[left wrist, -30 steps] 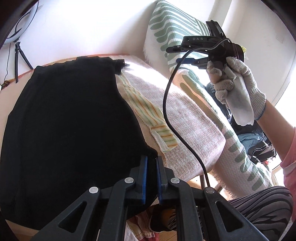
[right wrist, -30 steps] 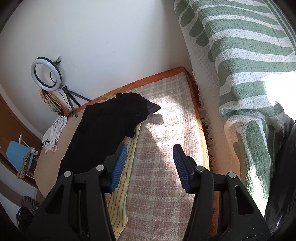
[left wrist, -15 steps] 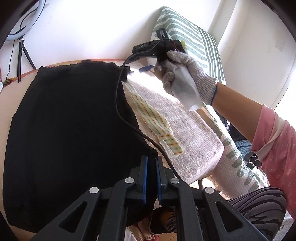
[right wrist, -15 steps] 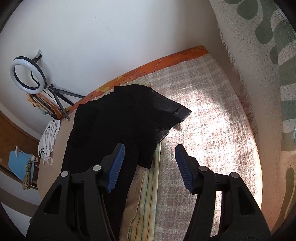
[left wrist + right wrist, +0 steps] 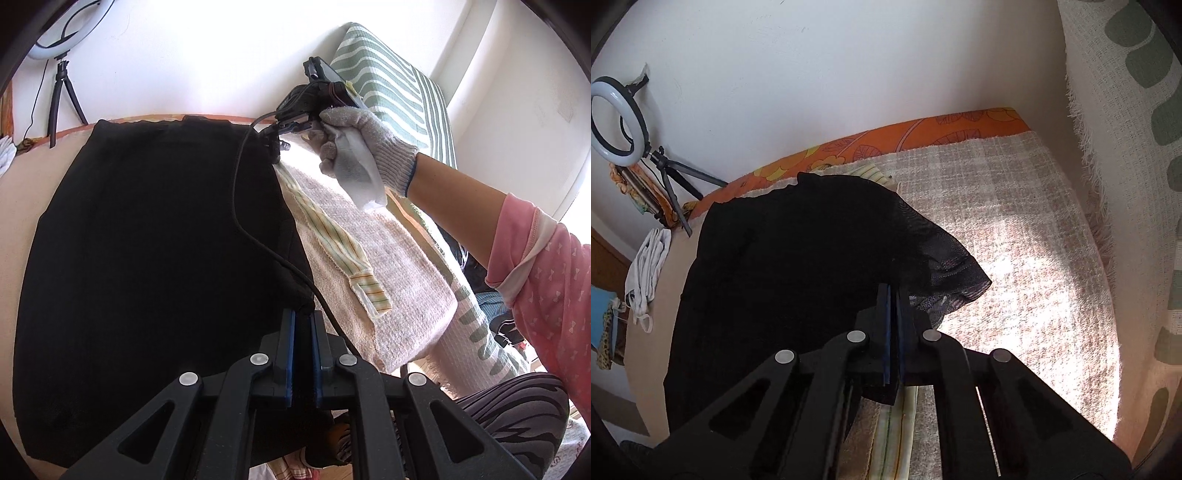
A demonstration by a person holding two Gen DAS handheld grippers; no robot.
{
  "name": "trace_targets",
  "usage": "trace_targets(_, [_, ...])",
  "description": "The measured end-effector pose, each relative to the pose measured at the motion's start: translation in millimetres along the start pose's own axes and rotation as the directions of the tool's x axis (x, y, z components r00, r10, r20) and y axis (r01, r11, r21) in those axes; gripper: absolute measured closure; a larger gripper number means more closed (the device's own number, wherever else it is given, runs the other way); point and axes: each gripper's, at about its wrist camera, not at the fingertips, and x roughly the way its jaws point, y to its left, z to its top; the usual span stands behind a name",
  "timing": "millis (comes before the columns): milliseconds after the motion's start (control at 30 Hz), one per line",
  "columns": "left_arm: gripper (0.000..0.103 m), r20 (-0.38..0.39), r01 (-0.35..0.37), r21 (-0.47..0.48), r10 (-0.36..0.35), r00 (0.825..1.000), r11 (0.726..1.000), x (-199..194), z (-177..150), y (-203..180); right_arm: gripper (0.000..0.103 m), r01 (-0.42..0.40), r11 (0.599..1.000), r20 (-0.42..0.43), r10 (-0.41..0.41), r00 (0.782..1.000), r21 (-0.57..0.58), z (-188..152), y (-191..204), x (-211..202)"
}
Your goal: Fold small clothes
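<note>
Black cloth [image 5: 147,240] lies spread over the bed, its near corner pinched in the clenched left tongs [image 5: 303,325]. Farther off, the right tongs [image 5: 894,295], having just snapped closed, seemingly grip its sheer far corner beside the checked blanket [image 5: 1015,240].

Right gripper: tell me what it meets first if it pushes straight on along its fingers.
The black garment: the right gripper is already shut on its sheer corner, so more of that cloth likely comes first, over the plaid blanket.
</note>
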Motion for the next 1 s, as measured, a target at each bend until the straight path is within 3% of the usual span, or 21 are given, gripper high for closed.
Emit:
trace_targets(400, [0.099, 0.065, -0.024, -0.063, 0.028, 0.997, 0.998, -42, -10, 35, 0.100, 0.116, 0.975, 0.024, -0.114, 0.993, -0.191, 33, 96, -6])
trace_targets(567, [0.099, 0.082, -0.054, -0.104, 0.063, 0.995, 0.993, -57, -18, 58, 0.101, 0.125, 0.939, 0.021, -0.125, 0.992, -0.319, 35, 158, 13])
trace_targets(800, [0.099, 0.050, -0.089, -0.151, 0.097, 0.994, 0.985, -59, -34, 85, 0.101, 0.142, 0.862, -0.002, -0.164, 0.987, -0.487, 14, 241, 50])
trace_targets(900, [0.097, 0.011, -0.094, -0.145, 0.096, 0.995, 0.985, -55, -39, 91, 0.100, 0.095, 0.854, -0.070, -0.152, 0.986, -0.512, 5, 254, 70])
trace_targets(967, [0.095, 0.000, -0.101, -0.151, 0.102, 0.995, 0.983, -55, -41, 94, 0.086, 0.072, 0.853, -0.108, -0.148, 0.983, -0.518, 1, 257, 77])
trace_targets(1000, [0.089, 0.000, -0.099, -0.150, 0.101, 0.995, 0.984, -56, -41, 94, 0.067, 0.048, 0.861, -0.121, -0.127, 0.985, -0.506, 1, 255, 75])
